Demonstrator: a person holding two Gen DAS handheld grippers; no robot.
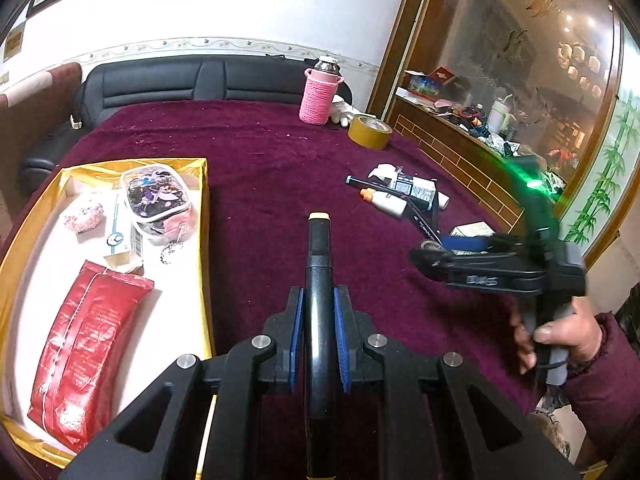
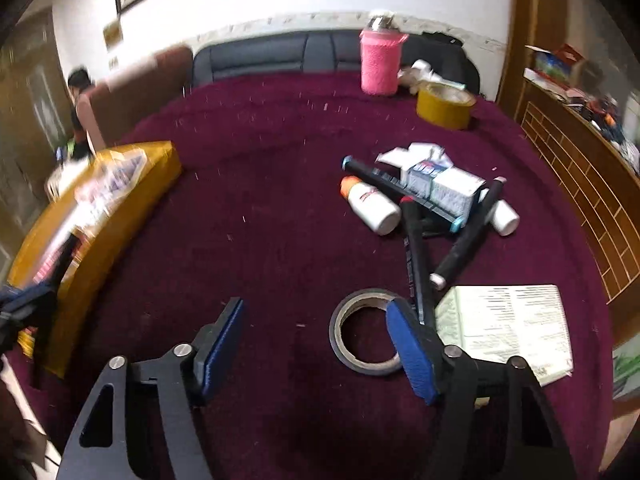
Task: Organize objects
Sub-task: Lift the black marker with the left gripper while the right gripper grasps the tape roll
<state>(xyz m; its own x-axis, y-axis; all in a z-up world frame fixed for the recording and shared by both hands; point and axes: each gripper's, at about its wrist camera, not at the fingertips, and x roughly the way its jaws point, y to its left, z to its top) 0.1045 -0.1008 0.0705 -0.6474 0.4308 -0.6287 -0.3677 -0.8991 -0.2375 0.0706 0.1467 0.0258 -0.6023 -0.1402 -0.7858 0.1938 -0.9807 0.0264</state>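
Pinching a black marker between its blue pads, our left claw holds the pen lengthwise, its pale cap end pointing out over the maroon tabletop. Just to its left sits the gold box with a white lining; inside it we see a red packet, a clear pouch with cartoon prints, a small pink item and a narrow white carton.

Our right claw is spread, nothing between its pads, and it hangs over bare cloth. Its right finger overlaps a roll of dark tape lying flat on the tabletop; we cannot tell whether it touches the roll. Just right of the roll lies a printed leaflet. In the left wrist view a hand in a maroon sleeve grips the right tool's handle.

Farther out lies the loose pile: several black markers crossing one another, a white bottle with an orange cap, a second white bottle and small printed boxes on top of them. At the far edge stand a bottle in a pink knitted sleeve and a roll of tan tape, near each other. The right wrist view is blurred along its left side
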